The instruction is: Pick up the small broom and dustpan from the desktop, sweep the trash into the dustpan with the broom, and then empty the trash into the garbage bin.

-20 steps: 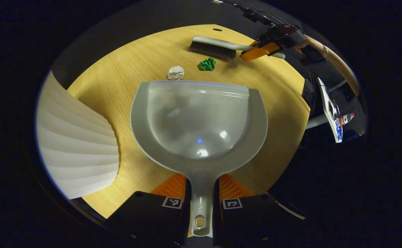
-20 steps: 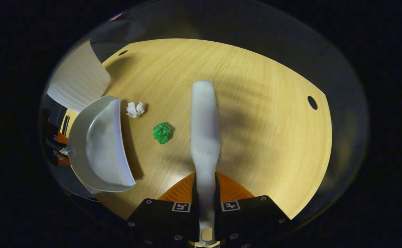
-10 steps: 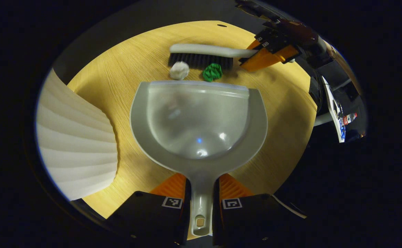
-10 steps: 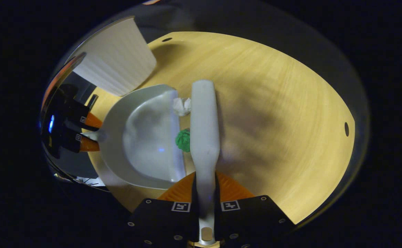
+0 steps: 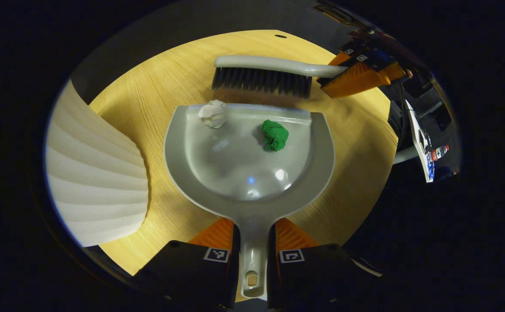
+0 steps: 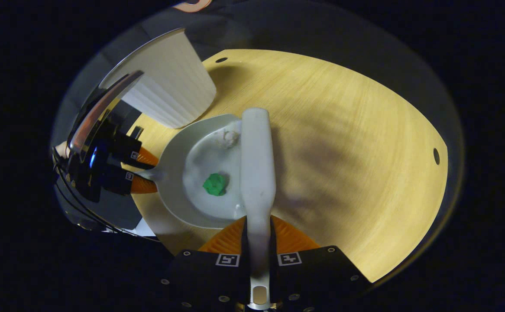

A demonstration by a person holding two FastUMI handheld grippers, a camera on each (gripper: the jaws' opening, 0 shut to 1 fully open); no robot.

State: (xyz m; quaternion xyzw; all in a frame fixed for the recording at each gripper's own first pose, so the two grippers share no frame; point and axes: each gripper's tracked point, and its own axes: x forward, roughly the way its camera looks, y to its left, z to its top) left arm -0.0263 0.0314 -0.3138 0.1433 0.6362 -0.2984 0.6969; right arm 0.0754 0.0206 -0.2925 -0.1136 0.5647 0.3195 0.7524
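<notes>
In the left gripper view my left gripper (image 5: 252,236) is shut on the handle of the grey dustpan (image 5: 235,169), which lies flat on the wooden desk (image 5: 148,99). A green paper ball (image 5: 274,134) lies inside the pan, and a white paper ball (image 5: 212,114) sits on its front lip. The grey broom (image 5: 263,80) with dark bristles hovers just beyond the lip, held by my right gripper (image 5: 358,71). In the right gripper view my right gripper (image 6: 259,236) is shut on the broom handle (image 6: 257,164), beside the dustpan (image 6: 179,182), green ball (image 6: 215,183) and white ball (image 6: 228,138).
A white ribbed garbage bin (image 5: 92,177) stands on the left of the dustpan, seen too in the right gripper view as the bin (image 6: 166,86). The desk has small cable holes (image 6: 436,156) near its far edge. The left gripper (image 6: 142,171) shows past the pan.
The broom swept toward the dustpan, pushing both paper balls off the desk: the green ball is now inside the pan and the white one on its lip. The dustpan stayed put.
</notes>
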